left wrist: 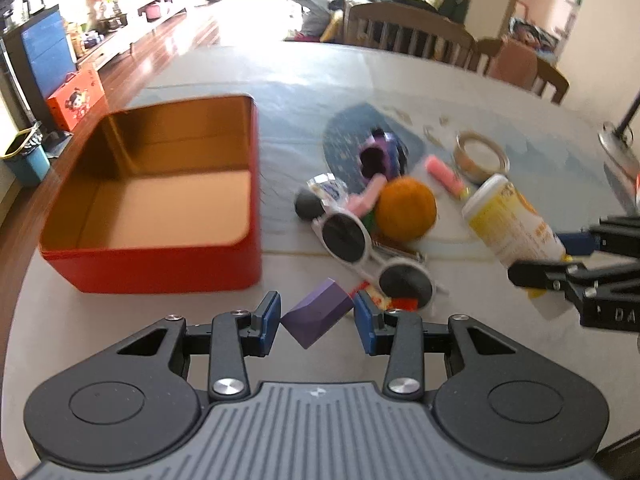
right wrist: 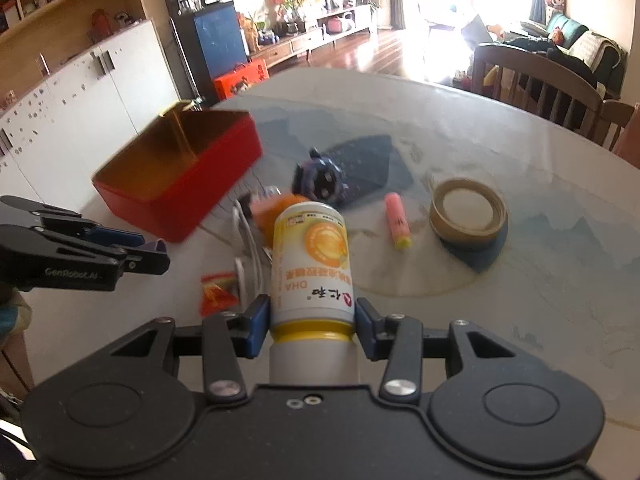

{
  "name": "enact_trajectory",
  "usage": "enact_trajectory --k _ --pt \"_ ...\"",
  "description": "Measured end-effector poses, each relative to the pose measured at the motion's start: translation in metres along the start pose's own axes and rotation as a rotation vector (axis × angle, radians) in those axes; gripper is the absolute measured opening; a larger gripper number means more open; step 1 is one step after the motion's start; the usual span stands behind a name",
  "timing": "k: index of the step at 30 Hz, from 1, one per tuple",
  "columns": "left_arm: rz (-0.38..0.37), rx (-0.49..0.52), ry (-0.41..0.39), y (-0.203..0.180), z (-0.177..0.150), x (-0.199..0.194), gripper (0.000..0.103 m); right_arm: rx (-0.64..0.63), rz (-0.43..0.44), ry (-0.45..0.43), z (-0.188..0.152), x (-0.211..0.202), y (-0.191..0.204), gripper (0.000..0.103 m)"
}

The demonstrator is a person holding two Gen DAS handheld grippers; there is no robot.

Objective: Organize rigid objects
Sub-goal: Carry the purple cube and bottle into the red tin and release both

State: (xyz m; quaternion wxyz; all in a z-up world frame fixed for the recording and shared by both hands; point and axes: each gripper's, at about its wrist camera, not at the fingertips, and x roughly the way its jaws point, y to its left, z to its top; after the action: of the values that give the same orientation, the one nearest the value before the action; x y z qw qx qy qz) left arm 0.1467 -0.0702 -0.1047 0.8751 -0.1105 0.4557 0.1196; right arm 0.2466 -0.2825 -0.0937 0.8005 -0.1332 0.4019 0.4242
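Note:
My left gripper (left wrist: 316,322) is shut on a purple block (left wrist: 316,316) and holds it above the table, just right of the open red tin box (left wrist: 160,264). My right gripper (right wrist: 311,322) is shut on a white and yellow bottle (right wrist: 310,264), which points forward. The bottle (left wrist: 516,220) and the right gripper (left wrist: 568,256) also show at the right in the left wrist view. The left gripper (right wrist: 132,248) with the purple block (right wrist: 154,246) shows at the left in the right wrist view, in front of the red box (right wrist: 180,196).
A pile lies on the table: white sunglasses (left wrist: 360,244), an orange ball (left wrist: 406,208), a pink marker (right wrist: 398,220), a tape roll (right wrist: 468,210), a purple toy (right wrist: 320,178) and a small red packet (right wrist: 216,290). Wooden chairs (right wrist: 536,80) stand at the far edge.

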Motion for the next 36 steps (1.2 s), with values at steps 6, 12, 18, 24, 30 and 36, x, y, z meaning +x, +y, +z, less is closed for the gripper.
enact_trajectory --k 6,12,18,24,30,36 --pt "0.012 -0.056 -0.047 0.017 0.016 -0.017 0.039 -0.029 0.017 -0.022 0.020 -0.005 0.015 0.044" --pt "0.017 -0.079 -0.098 0.040 0.037 -0.023 0.039 -0.026 0.014 -0.031 0.044 0.001 0.032 0.044" --pt "0.005 -0.099 -0.109 0.075 0.061 -0.015 0.039 -0.016 -0.010 -0.035 0.068 0.011 0.057 0.044" --pt "-0.009 -0.099 -0.089 0.113 0.080 0.004 0.039 0.002 -0.021 -0.021 0.093 0.037 0.088 0.044" --pt "-0.016 -0.069 -0.064 0.145 0.101 0.026 0.039 0.044 -0.019 -0.011 0.115 0.069 0.120 0.044" --pt "-0.036 -0.056 -0.034 0.170 0.124 0.050 0.039 0.078 -0.027 0.024 0.131 0.100 0.145 0.044"
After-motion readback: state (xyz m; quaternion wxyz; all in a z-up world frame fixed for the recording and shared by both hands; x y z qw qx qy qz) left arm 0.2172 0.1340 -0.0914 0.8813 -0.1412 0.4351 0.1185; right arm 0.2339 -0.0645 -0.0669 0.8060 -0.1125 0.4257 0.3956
